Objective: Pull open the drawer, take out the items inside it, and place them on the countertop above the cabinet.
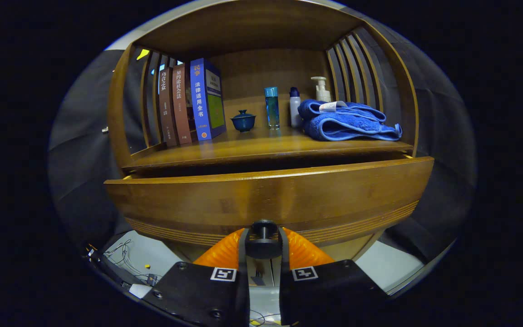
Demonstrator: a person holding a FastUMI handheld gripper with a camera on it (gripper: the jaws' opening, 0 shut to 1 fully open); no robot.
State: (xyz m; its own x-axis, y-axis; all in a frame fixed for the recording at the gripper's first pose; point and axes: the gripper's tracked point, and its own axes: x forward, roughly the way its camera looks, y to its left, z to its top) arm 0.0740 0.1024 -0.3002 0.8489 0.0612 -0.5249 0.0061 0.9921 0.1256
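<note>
Wooden drawer [268,195] knob [263,239] between tongs [263,247]

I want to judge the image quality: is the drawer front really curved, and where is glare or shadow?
Gripper view: fisheye bends the drawer front and countertop; soft glare lies on the countertop; the gap above the drawer is in dark shadow; the claw, shut on the knob, looks sharp.

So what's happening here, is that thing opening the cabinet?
Yes. A hand-held gripper has its two fingers closed on the drawer's knob. The drawer is pulled out a little, with a dark gap under the countertop. What is inside cannot be seen. Books, a towel and bottles stand on the countertop.
</note>
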